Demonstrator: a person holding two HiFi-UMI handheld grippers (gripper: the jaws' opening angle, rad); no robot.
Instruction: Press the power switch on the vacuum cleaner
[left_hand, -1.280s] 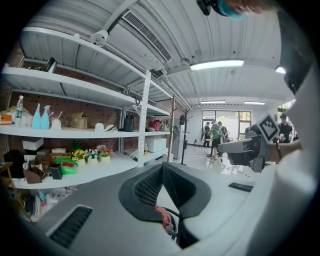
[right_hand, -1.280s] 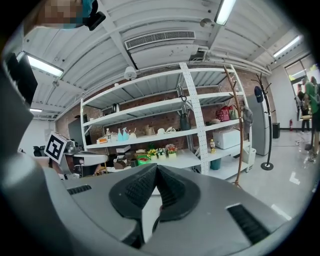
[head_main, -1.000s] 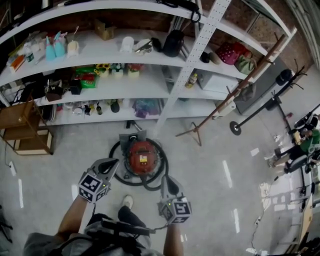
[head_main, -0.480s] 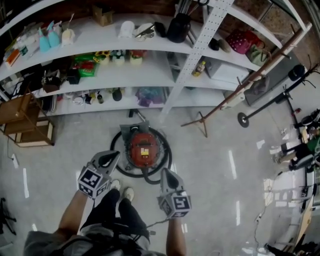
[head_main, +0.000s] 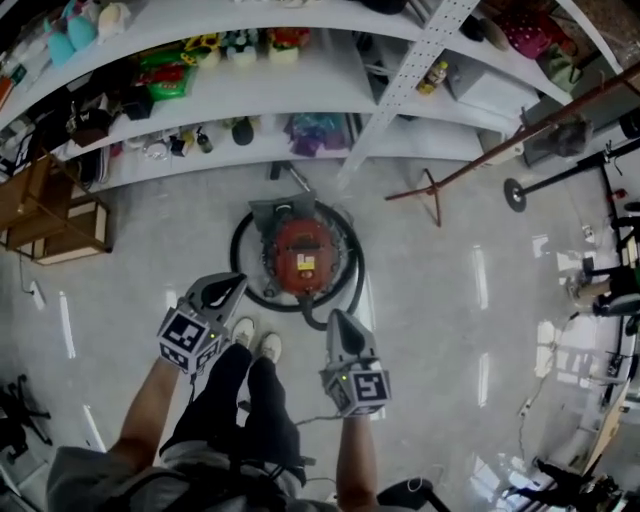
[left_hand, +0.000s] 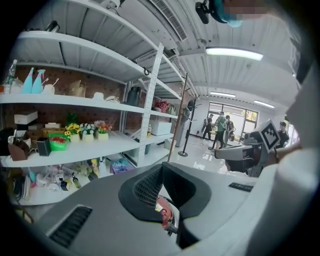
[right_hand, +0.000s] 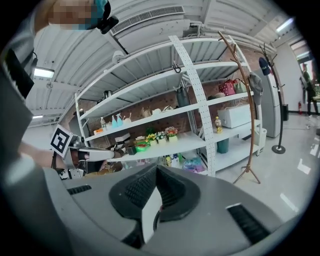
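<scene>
1. The grey floor is shiny and takes up most of the room.
2. Long white shelves stand along the wall. They are full of small things, like bottles and little flower pots.
3. A thin brown coat stand stands on the floor just beside the right end of the shelves.
4. The vacuum cleaner is round and red. It sits on the floor in front of the shelves, just ahead of the person's feet. I cannot pick out its power switch from here.
5. A black hose lies in a ring around the vacuum cleaner.
6. The left tool is held up in the air, on the left side of the vacuum cleaner. Its two tips are pressed together and it holds nothing. A bit of the red vacuum cleaner shows through the small gap under the tips.
7. The right tool is held up on the other side, near the hose. Its tips are pressed together too, with nothing between them.
8. Two white shoes stand side by side between the tools, close to the hose.
</scene>
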